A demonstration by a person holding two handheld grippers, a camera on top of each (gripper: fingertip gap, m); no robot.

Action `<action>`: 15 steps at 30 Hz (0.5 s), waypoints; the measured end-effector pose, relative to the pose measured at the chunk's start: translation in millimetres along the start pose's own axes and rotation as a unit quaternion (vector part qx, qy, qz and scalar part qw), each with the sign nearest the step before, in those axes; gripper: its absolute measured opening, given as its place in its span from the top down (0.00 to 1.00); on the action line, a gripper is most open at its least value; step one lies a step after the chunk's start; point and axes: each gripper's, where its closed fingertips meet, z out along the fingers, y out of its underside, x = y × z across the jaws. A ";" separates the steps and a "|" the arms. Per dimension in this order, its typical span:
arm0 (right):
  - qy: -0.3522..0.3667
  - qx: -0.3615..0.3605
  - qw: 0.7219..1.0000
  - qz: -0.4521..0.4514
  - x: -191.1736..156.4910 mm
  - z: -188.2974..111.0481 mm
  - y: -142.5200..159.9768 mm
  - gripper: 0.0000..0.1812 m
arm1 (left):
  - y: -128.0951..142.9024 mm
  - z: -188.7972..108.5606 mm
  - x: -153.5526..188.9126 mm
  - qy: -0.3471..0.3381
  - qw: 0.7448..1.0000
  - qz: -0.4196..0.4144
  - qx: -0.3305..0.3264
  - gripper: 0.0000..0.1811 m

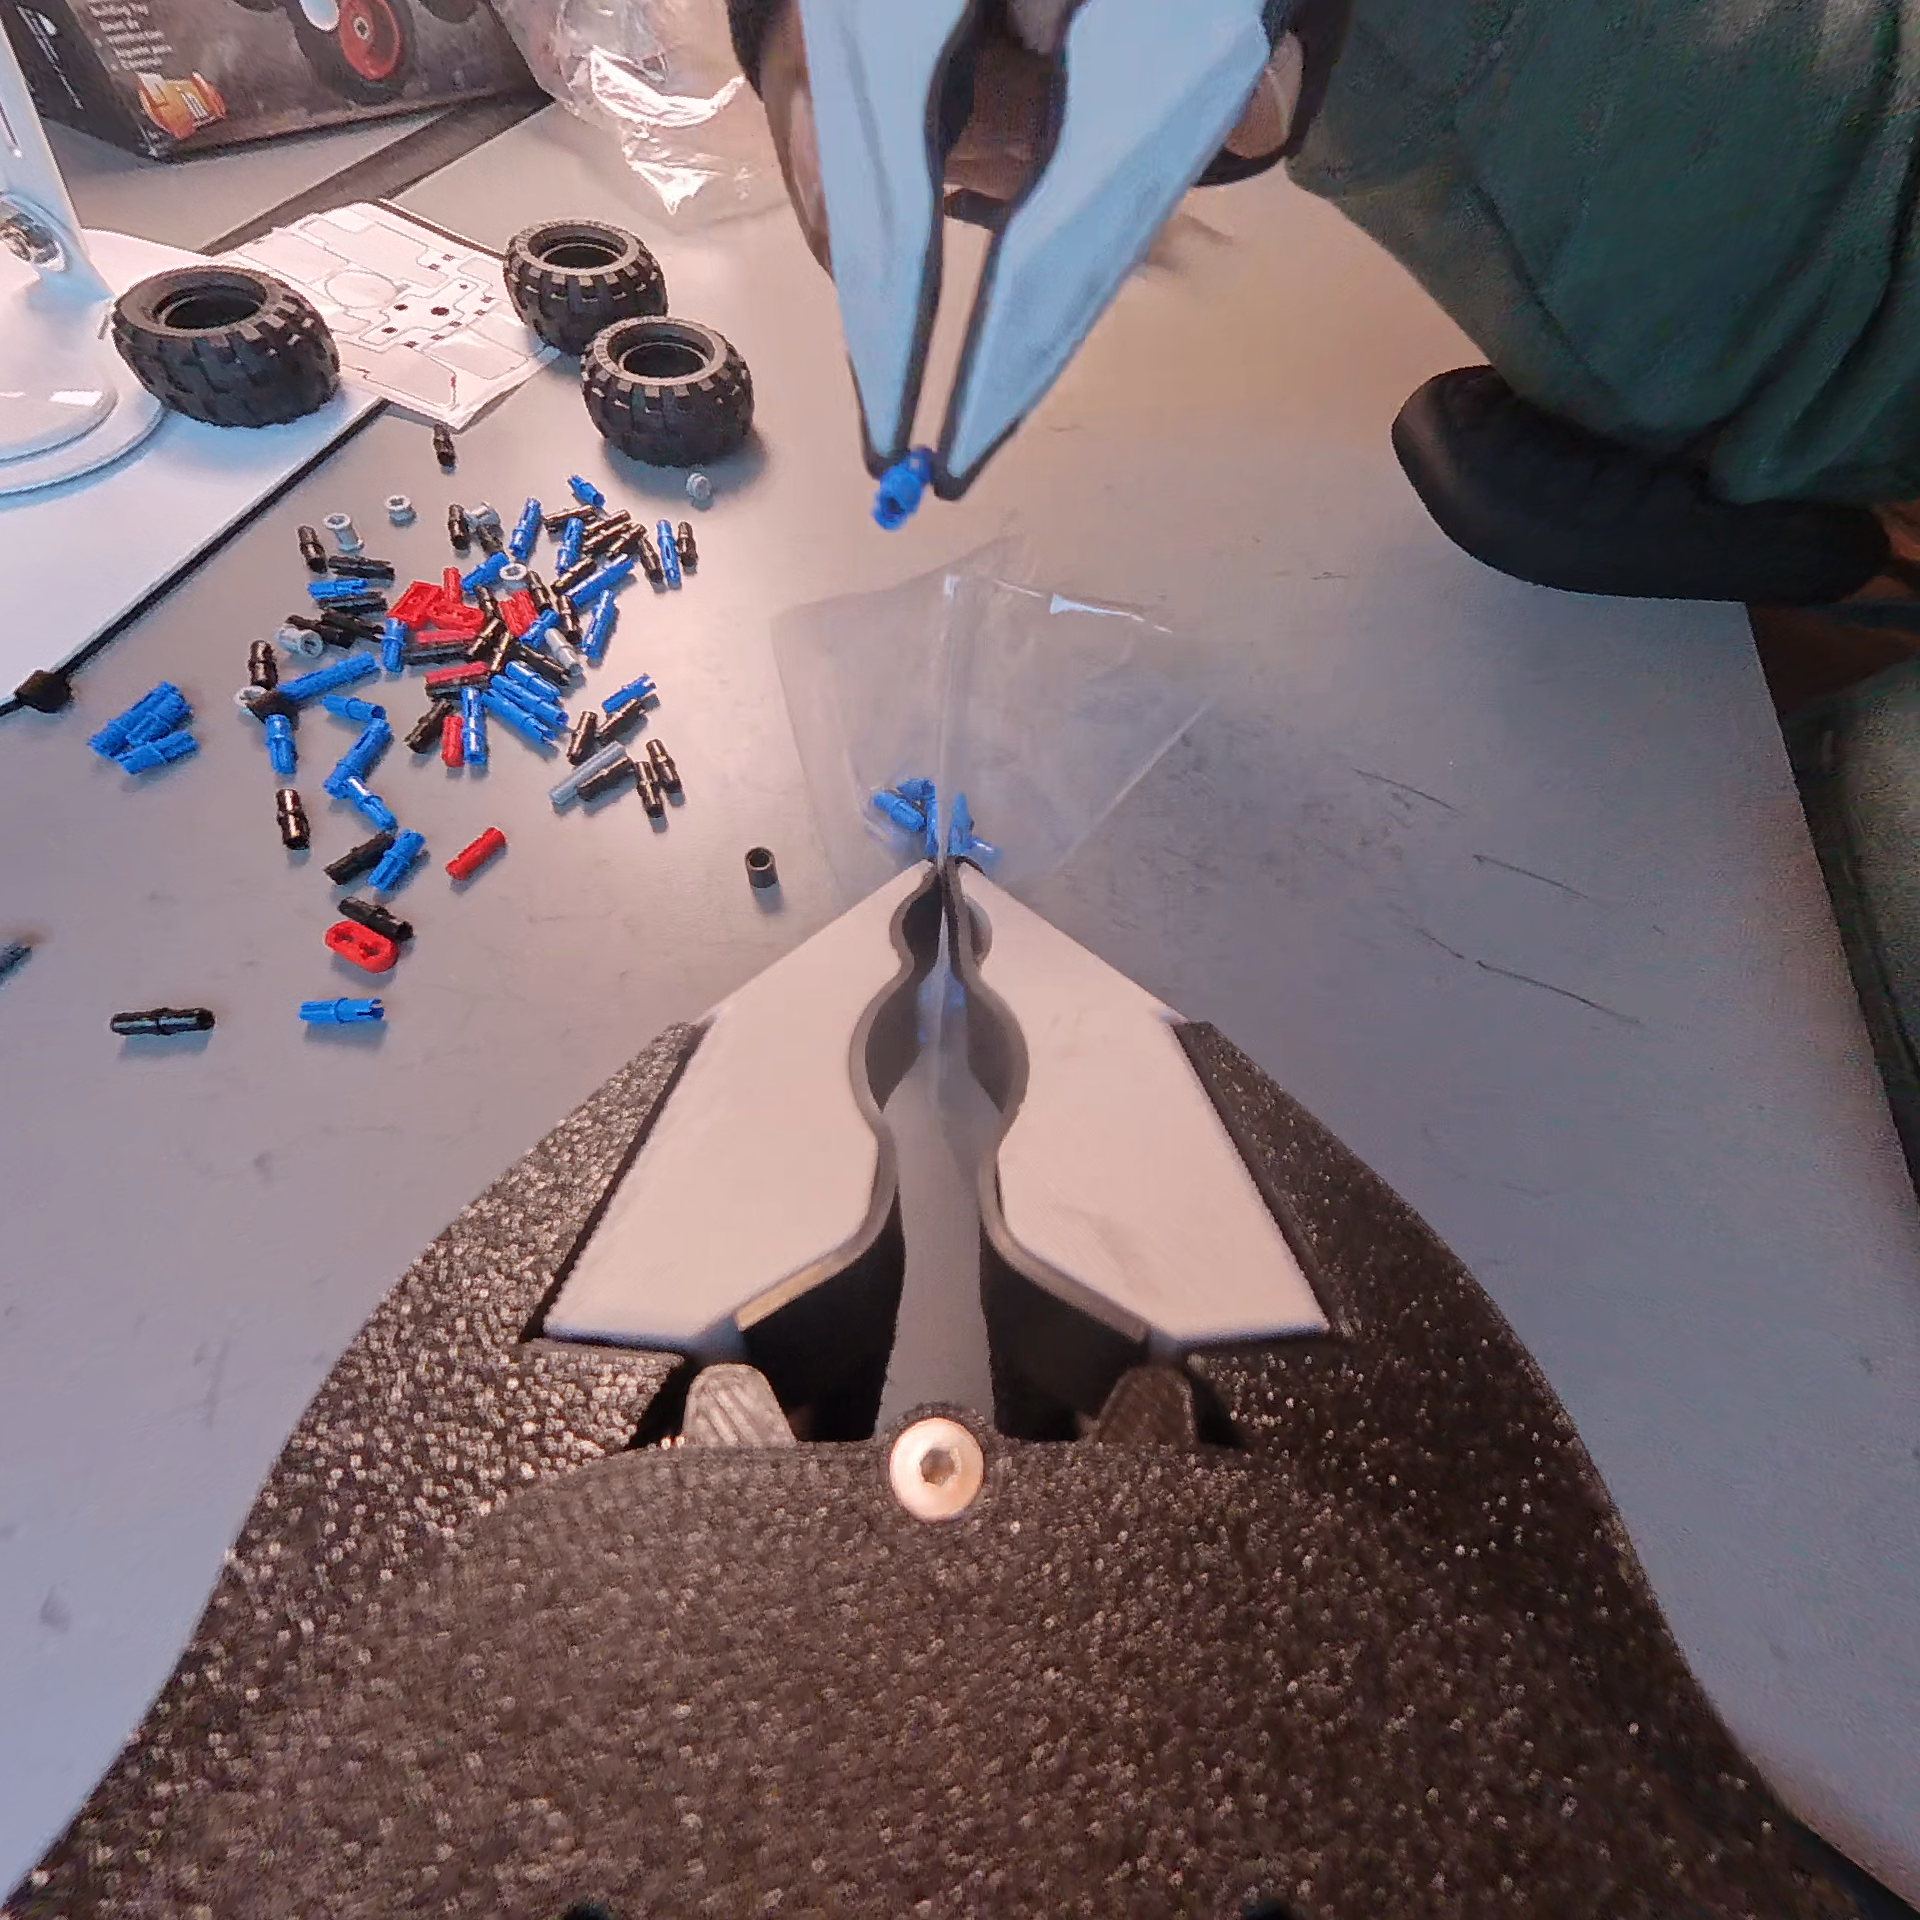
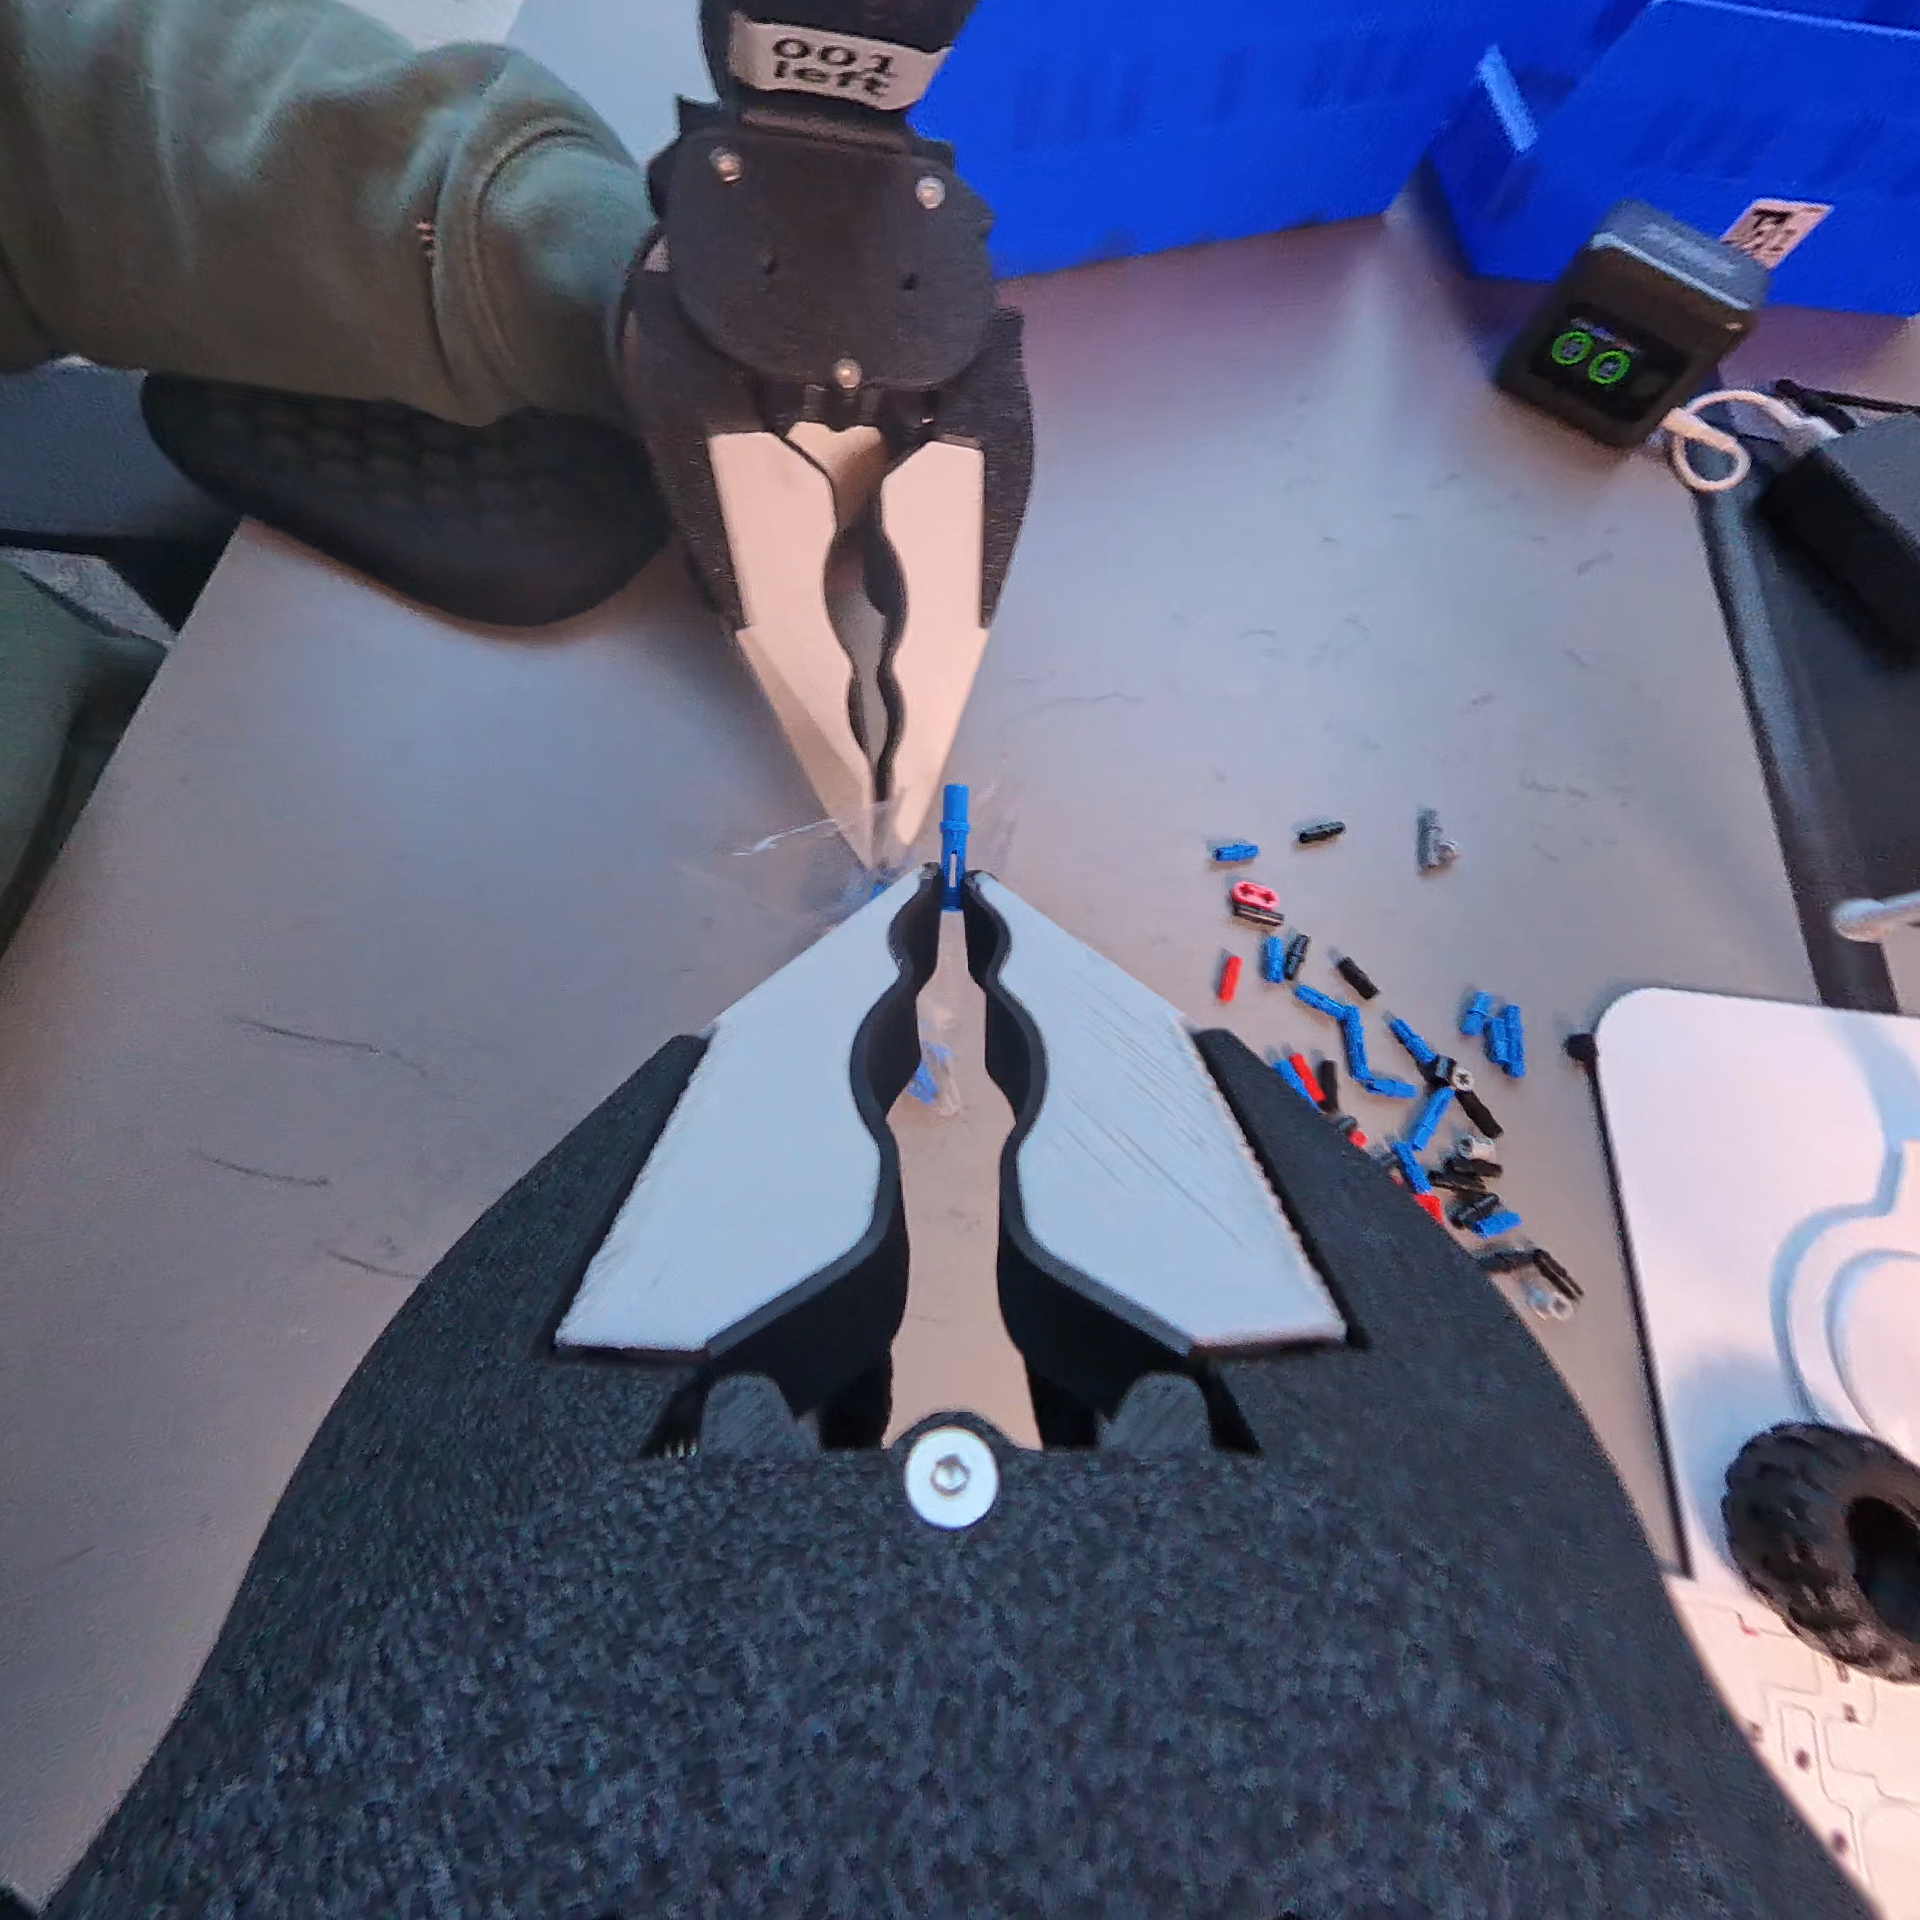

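The left gripper (image 1: 943,873) pinches a clear plastic bag (image 1: 1039,707) holding several small blue plastic pins (image 1: 925,810); the right gripper (image 2: 948,883) clamps one blue pin (image 2: 953,831). Many loose mixed pins (image 1: 468,665) lie on the grey table (image 1: 1351,1039).

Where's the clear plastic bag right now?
The clear bag is pinched in the shut left gripper, centre of the left wrist view, a few blue pins inside, just below the right gripper holding one blue pin.
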 end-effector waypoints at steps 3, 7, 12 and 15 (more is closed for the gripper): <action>-0.015 -0.018 1.000 0.001 -7.7 8.3 5.6 0.98 | 0.2 -0.4 0.1 -0.002 1.000 0.001 0.000 1.00; -0.017 -0.022 1.000 0.004 -7.9 5.6 7.5 0.98 | 0.3 -2.0 -1.0 -0.004 1.000 0.003 0.000 1.00; -0.015 -0.044 0.999 -0.015 -12.3 5.2 10.0 0.98 | 0.9 -5.6 -2.8 0.001 1.000 -0.002 0.003 1.00; -0.007 -0.058 0.998 -0.028 -12.6 10.3 7.6 0.98 | 1.9 -5.7 -0.3 0.006 1.000 0.004 0.000 1.00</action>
